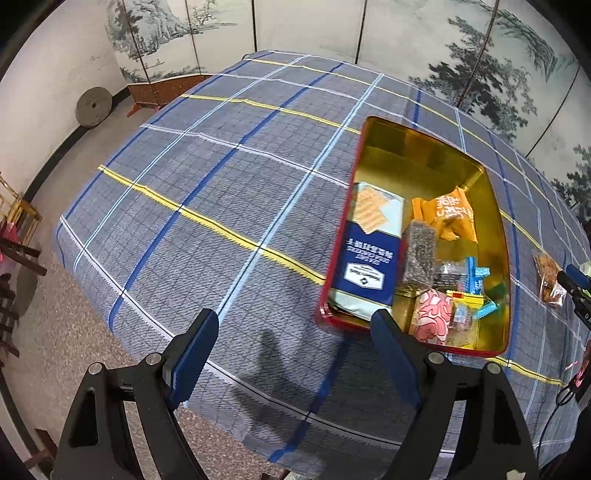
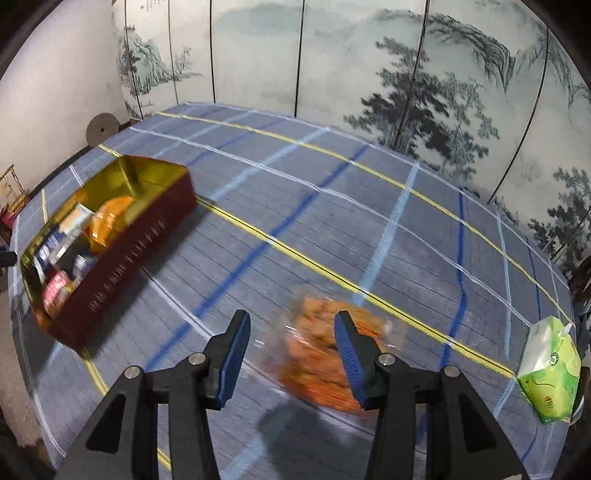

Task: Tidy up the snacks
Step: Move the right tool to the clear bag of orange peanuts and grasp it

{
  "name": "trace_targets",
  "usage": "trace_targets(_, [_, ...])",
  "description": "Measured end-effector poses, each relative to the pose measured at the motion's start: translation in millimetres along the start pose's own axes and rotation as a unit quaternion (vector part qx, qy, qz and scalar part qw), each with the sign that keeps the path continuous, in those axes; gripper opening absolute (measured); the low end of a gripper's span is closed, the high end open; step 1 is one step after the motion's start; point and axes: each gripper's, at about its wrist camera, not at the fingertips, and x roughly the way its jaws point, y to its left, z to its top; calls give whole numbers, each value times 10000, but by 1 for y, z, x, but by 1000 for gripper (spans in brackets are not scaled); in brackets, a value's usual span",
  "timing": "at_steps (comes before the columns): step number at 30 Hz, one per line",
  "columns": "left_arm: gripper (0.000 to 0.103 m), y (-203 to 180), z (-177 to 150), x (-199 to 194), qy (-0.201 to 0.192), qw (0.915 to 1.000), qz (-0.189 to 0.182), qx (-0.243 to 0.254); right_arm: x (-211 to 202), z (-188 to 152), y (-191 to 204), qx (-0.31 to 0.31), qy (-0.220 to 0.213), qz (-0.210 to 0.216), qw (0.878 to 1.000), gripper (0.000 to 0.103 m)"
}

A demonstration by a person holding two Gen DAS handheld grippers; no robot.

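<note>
Tin [image 1: 496,221] — red, snacks inside, near table's front edge; your left gripper [image 1: 295,350] gapes empty beside it. Right gripper [image 2: 291,343] spread wide over clear snack bag [image 2: 317,350] — cloth [image 2: 369,221] bare beyond.

Painted folding screen [image 1: 314,29], speckled floor [image 1: 55,325], millstone [image 1: 93,106]

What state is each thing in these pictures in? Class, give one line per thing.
Tin: lidless, partly filled with snacks.
Cracker box: lying flat in the tin.
Orange packet: lying in the tin.
Clear snack bag: sealing unclear, lying on the cloth outside the tin.
Tissue pack: on the cloth near the table edge.
Left hand-held gripper: open, empty.
Right hand-held gripper: open, above the bag.
</note>
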Motion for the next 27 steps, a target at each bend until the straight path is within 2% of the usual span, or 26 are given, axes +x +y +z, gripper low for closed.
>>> trace_targets(7, [82,-9,2,-2,-4,9999,99,50,7,-14,-4,-896,476,572,9932,56])
trace_targets(9, [82,-12,2,-3,-6,9999,127,58,9,-17,1,-1344,540,515,9881,57])
trace_targets(12, [82,-17,2,-6,-18,9998,159,76,18,-20,2,-1616,934,834,9789,57])
trace_targets(14, [82,-20,2,-8,-31,9998,177,97,21,-23,4,-1810,1075,900,9734,57])
trace_targets(22, [82,-40,7,-10,-80,9993,143,325,14,-43,-8,-1390,1051,1237,9769,57])
trace_targets(27, [82,-64,10,-15,-193,9978,48,632,9,-60,-7,-1259,853,1130,9819,57])
